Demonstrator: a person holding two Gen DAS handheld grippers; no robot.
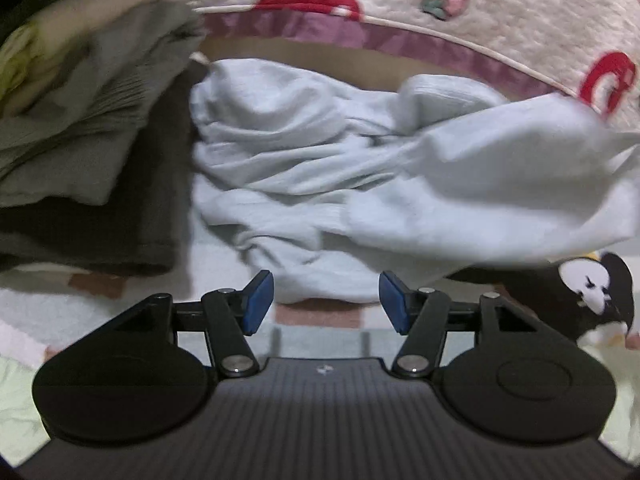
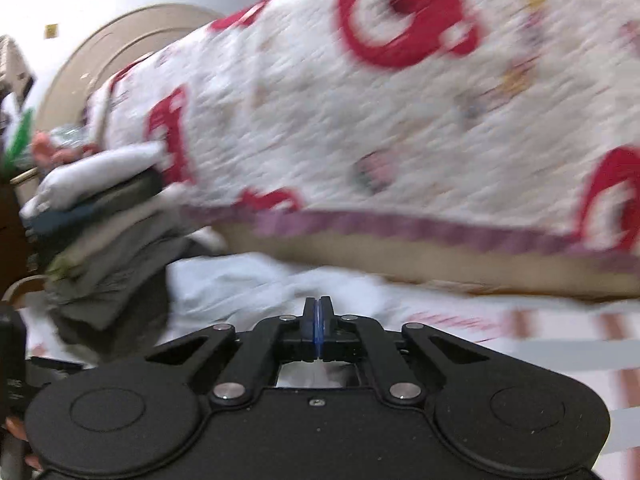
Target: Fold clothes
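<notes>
The left gripper (image 1: 326, 298) hovers with jaws apart, nothing between its blue pads; the crumpled pale blue garment (image 1: 340, 184) lies just ahead at twelve o'clock; a stack of folded clothes (image 1: 88, 140) sits at ten o'clock; the right gripper (image 2: 319, 312) has its jaws pressed together, empty, before the red-patterned quilt (image 2: 360, 112).
</notes>
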